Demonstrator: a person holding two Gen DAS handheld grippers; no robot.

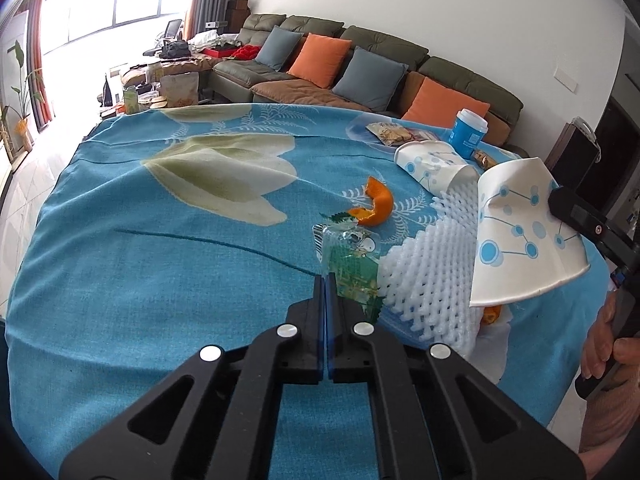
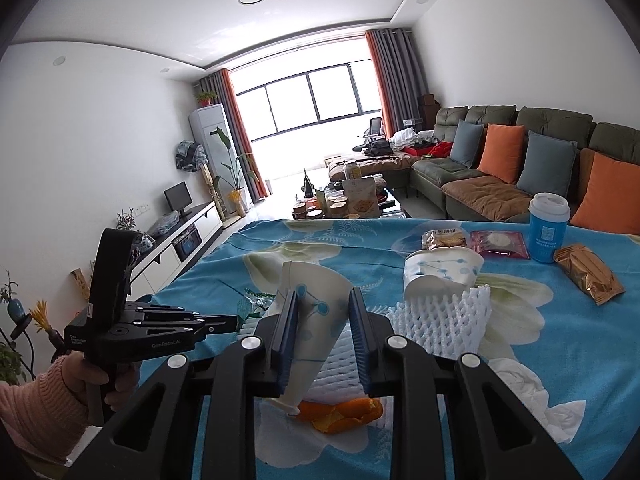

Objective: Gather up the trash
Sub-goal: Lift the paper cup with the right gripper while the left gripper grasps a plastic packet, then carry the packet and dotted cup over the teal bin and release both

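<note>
Overhead, crushed blue-dotted paper cup [image 2: 308,312] (dented) between clamped right fingers [image 2: 286,332]; left fingers [image 1: 318,300] together.

Two paper cups [image 2: 308,312] [image 2: 440,274], one lidded blue cup [image 2: 546,228], three snack packets [image 2: 446,239] [image 2: 498,244] [image 2: 588,274], one foam net [image 2: 436,324], one clear wrapper [image 1: 348,256].

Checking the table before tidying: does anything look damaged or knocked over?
Yes. A white paper cup with blue dots lies crushed on its side beside the white foam fruit net; the right gripper holds another squashed one.
</note>
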